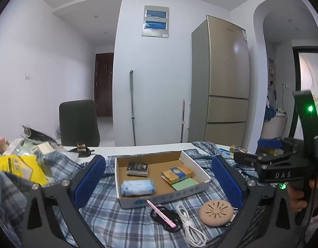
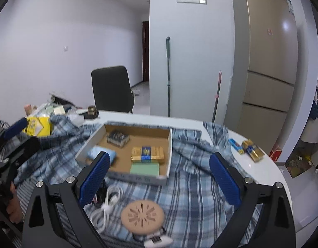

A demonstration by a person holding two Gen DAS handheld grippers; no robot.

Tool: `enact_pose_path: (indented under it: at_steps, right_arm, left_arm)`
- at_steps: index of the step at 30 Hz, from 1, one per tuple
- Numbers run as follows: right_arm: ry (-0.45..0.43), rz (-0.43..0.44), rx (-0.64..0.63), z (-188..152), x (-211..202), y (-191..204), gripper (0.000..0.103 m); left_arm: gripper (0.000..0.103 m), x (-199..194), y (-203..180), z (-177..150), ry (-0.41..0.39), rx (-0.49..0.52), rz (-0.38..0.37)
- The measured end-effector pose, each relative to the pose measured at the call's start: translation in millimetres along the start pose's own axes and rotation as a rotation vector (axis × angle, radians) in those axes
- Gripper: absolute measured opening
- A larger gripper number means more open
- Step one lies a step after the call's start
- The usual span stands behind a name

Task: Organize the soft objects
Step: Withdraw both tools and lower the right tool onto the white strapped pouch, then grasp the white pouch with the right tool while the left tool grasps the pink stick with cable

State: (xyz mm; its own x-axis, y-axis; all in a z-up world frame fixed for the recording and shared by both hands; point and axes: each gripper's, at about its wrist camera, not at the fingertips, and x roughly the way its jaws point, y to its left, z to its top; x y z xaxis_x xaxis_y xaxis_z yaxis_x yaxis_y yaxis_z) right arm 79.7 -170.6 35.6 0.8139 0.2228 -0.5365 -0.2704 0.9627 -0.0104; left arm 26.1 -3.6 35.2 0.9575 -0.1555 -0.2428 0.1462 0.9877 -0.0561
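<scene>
A shallow cardboard box [image 1: 159, 201] sits on a blue plaid cloth [image 1: 117, 217]. It holds a light blue tissue pack [image 1: 137, 188], a gold pack [image 1: 177, 173], a green pad [image 1: 184, 184] and a dark pack [image 1: 137, 169]. My left gripper [image 1: 159, 177] hovers in front of the box, jaws wide open and empty. In the right wrist view the same box [image 2: 138, 178] lies ahead, its tissue pack [image 2: 95, 150] partly behind a blue pad. My right gripper [image 2: 159, 176] is also open with nothing held.
On the cloth near the box lie a tan round disc [image 2: 142, 215], a white cable [image 2: 107, 204] and a pink pen [image 1: 161, 212]. Gold packs [image 2: 252, 149] rest on the white table [image 2: 262, 171] at right. A yellow bag [image 2: 38, 126] and clutter sit at left.
</scene>
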Motion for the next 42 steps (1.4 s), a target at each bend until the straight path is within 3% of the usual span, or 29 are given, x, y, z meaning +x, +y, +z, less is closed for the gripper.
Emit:
enact_pose_path:
  at_steps: [10, 14, 19, 30, 35, 42]
  right_arm:
    - [0.181, -0.001, 0.035, -68.7, 7.3, -25.5, 0.096]
    - [0.284, 0.044, 0.043, -86.0, 14.9, -35.8, 0.089]
    - [0.332, 0.071, 0.026, -97.7, 22.9, -31.2, 0.08]
    - [0.443, 0.132, -0.038, -107.4, 45.5, -14.5, 0.047]
    - [0.445, 0.135, -0.053, -109.1, 44.8, -12.4, 0.039]
    - [0.327, 0.105, -0.031, -91.9, 21.3, -13.4, 0.037]
  left_arm:
    - [0.103, 15.8, -7.7, -29.7, 0.112, -0.022, -0.04]
    - [0.103, 17.6, -11.5, -33.3, 0.125, -0.016, -0.051]
    - [0.103, 19.9, -11.0, -34.4, 0.135, -0.016, -0.054]
    - [0.103, 24.7, 3.4, -31.6, 0.144, -0.059, -0.042]
    - [0.103, 26.6, 6.5, -29.9, 0.163, -0.023, -0.024]
    - [0.103, 26.2, 13.3, -29.3, 0.19, 0.04, -0.007]
